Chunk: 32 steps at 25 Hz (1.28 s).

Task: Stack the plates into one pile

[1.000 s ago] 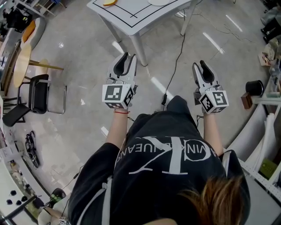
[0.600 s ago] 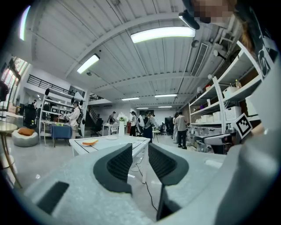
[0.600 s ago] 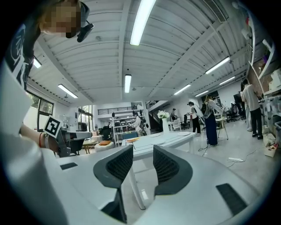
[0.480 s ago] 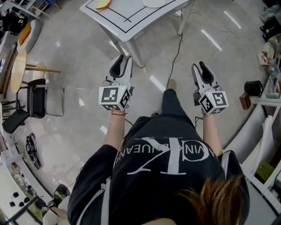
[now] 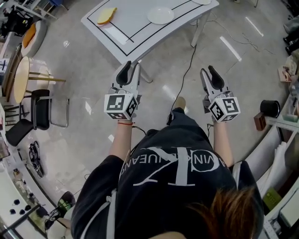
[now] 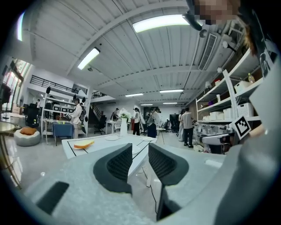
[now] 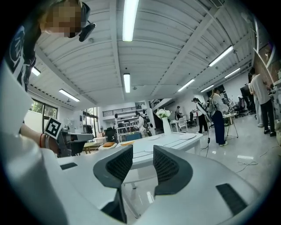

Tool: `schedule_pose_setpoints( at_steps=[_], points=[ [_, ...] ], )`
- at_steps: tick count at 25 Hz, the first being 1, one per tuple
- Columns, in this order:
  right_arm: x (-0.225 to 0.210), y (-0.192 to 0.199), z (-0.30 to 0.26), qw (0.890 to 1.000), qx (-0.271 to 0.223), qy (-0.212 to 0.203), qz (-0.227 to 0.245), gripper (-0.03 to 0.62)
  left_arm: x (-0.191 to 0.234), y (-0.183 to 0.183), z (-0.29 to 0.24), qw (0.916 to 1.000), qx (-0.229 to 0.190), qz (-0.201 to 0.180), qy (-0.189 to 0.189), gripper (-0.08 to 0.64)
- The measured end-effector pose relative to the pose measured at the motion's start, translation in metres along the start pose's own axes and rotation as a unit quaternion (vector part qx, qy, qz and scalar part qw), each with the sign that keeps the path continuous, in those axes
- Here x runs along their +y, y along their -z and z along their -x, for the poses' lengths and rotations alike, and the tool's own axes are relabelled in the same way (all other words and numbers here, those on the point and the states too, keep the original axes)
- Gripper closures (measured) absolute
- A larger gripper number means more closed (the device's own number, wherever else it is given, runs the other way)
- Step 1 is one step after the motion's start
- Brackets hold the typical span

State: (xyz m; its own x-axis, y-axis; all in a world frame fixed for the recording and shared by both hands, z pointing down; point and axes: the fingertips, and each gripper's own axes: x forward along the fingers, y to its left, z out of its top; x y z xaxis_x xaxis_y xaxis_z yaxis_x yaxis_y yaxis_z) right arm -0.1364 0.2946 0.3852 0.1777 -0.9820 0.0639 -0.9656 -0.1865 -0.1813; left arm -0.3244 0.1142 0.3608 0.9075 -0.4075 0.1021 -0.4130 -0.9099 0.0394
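Observation:
A white table [image 5: 140, 35] marked with black lines stands ahead of me on the grey floor. On it lie a yellow plate [image 5: 106, 15], a white plate [image 5: 160, 15] and another white plate [image 5: 204, 2] at the far corner. My left gripper [image 5: 129, 71] and right gripper [image 5: 210, 75] hover over the floor short of the table's near edge. Both are open with nothing between the pads. The left gripper view shows the left gripper [image 6: 139, 149], the yellow plate [image 6: 83, 144] and a white plate [image 6: 112, 138]. In the right gripper view the right gripper [image 7: 142, 151] points level at the table [image 7: 175, 143].
A black chair [image 5: 42, 105] and a round wooden table [image 5: 21, 65] stand at the left. A cable [image 5: 187, 60] runs across the floor under the white table. A black pot [image 5: 270, 107] and shelving sit at the right. Several people stand far behind the table.
Both grippers have moved forward toward the table. More of the tabletop and its plates has come into the head view. The jaws keep the same gap.

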Motion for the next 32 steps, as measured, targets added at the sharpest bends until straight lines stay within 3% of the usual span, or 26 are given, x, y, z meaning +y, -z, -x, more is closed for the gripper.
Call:
schedule_pose_setpoints(
  at_steps=[16, 32],
  points=[
    [-0.111, -0.019, -0.079, 0.999, 0.025, -0.040, 0.021, 0.465, -0.014, -0.022, -0.132, 0.9996, -0.014, 0.007, -0.022, 0.440],
    [-0.157, -0.019, -0.094, 0.999, 0.036, -0.035, 0.003, 0.465, -0.032, -0.022, -0.196, 0.9999, 0.004, 0.012, 0.006, 0.440]
  ],
)
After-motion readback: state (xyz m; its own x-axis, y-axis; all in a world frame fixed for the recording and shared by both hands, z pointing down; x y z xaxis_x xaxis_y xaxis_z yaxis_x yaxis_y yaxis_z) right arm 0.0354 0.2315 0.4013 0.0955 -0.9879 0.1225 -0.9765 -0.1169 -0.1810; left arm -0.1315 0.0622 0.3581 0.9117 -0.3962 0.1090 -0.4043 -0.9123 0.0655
